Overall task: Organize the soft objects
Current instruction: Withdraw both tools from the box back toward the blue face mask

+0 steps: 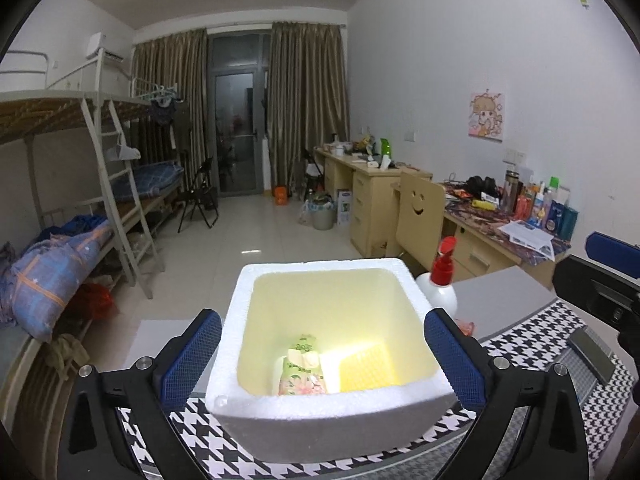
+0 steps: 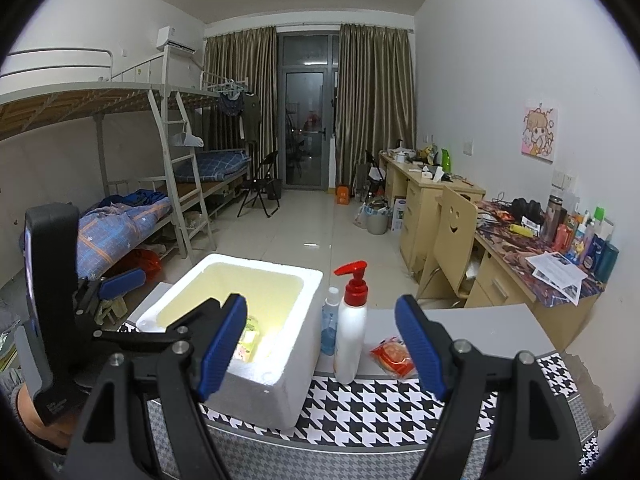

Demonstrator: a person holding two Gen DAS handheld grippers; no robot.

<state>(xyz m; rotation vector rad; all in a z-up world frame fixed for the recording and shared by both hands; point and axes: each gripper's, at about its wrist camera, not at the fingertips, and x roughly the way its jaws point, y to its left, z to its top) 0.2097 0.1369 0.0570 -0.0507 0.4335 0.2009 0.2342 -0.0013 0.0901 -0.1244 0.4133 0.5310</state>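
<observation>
Black-and-white houndstooth cloth (image 1: 192, 432) nearest, spread over the grey worktop (image 2: 480, 324). Left hand-held gripper (image 1: 322, 354) wide open, blue pads either side of a white foam box (image 1: 328, 416), gripping nothing; whether the pads touch the box walls, cannot tell. Inside the box, on its yellowish floor: a green-and-pink soft packet (image 1: 303, 372) near the front wall, a yellow sponge-like pad (image 1: 366, 366) just to its right. Right of the box, a white pump bottle (image 1: 440, 280) with a red head, standing upright on the worktop. Far right edge, part of the other tool, black with a blue pad. From the right wrist view: left tool at the far left edge, then the foam box (image 2: 256, 392) on the cloth (image 2: 360, 408), a small clear blue bottle (image 2: 330, 328) just beside the box, the pump bottle (image 2: 352, 332) touching or nearly touching it, then a red-orange soft packet (image 2: 394, 356) lying flat on the worktop, apart from the box. Right hand-held gripper (image 2: 320, 354) wide open, empty, held above the cloth with the bottles showing between its fingers.
</observation>
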